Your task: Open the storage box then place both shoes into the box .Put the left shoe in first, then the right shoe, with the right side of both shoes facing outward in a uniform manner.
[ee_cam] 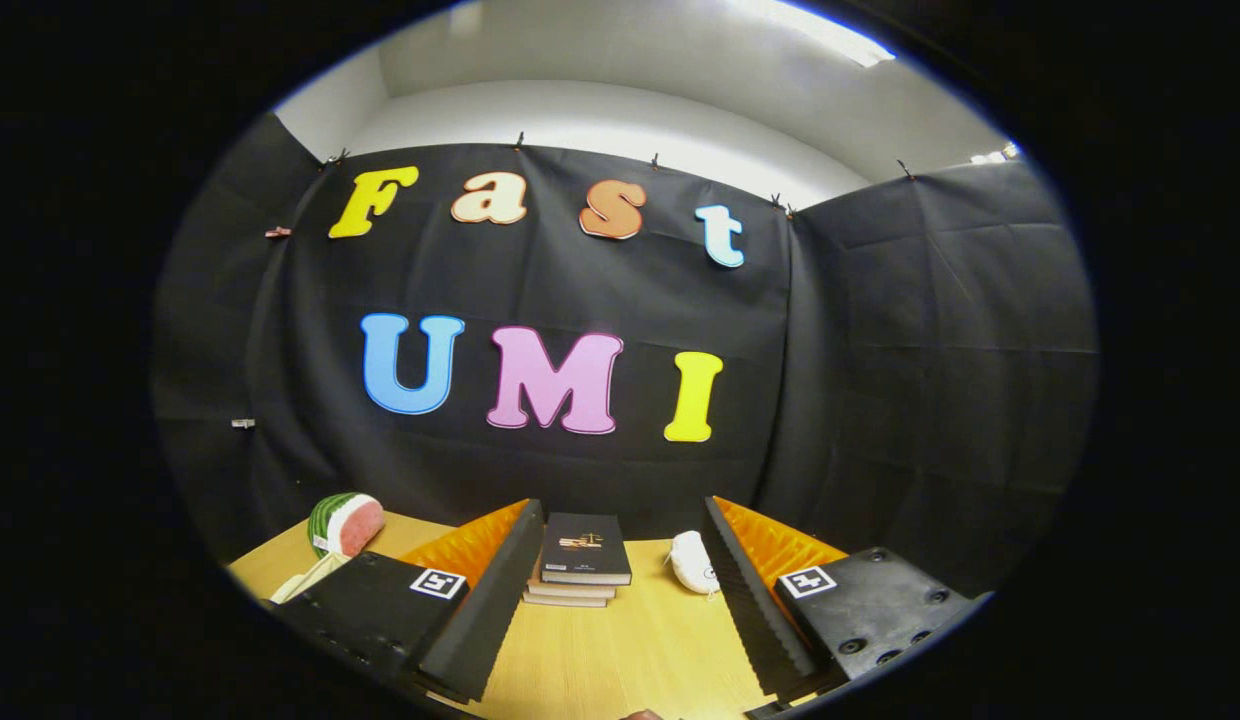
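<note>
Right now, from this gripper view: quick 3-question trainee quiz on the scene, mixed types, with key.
1. True or false: the tool is shut on a book.
2. What lies beyond the fingers, in line with the gap? A) stack of books B) a mug C) a plate
3. Fill in: the watermelon slice toy sits on the wooden ____.

Key: 1 false, the fingers stand apart with nothing between them; 2 A; 3 table. A small white object lies beside the books.

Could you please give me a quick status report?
Gripper open, holding nothing. Stack of dark books and small white object ahead on wooden table. Striped watermelon-slice toy beside them.
</note>
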Tool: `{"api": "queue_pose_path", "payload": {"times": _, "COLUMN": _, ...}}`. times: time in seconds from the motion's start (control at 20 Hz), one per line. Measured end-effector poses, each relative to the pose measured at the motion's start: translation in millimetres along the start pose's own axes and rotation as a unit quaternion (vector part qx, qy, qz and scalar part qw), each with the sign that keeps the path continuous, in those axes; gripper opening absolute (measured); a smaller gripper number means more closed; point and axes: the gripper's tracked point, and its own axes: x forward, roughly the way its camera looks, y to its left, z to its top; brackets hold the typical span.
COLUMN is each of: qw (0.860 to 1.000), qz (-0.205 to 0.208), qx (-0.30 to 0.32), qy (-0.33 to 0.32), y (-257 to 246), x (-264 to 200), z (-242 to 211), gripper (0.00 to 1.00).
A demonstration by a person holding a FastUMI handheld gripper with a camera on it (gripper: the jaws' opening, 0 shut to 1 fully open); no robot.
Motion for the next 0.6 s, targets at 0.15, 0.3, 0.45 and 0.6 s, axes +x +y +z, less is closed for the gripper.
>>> {"api": "queue_pose_path", "payload": {"times": 0.15, "qw": 1.000, "qz": -0.002, "qx": 0.017, "qy": -0.003, "y": -14, "x": 10, "z": -4, "gripper": 0.98}}
{"api": "queue_pose_path", "payload": {"times": 0.3, "qw": 1.000, "qz": 0.006, "qx": 0.018, "qy": -0.011, "y": -16, "x": 17, "z": -5, "gripper": 0.98}}
{"api": "queue_pose_path", "payload": {"times": 0.45, "qw": 0.999, "qz": 0.026, "qx": 0.013, "qy": -0.013, "y": -6, "x": 29, "z": -7, "gripper": 0.98}}
{"api": "queue_pose_path", "payload": {"times": 0.6, "qw": 0.998, "qz": 0.053, "qx": 0.013, "qy": -0.018, "y": 11, "x": 40, "z": -7, "gripper": 0.98}}
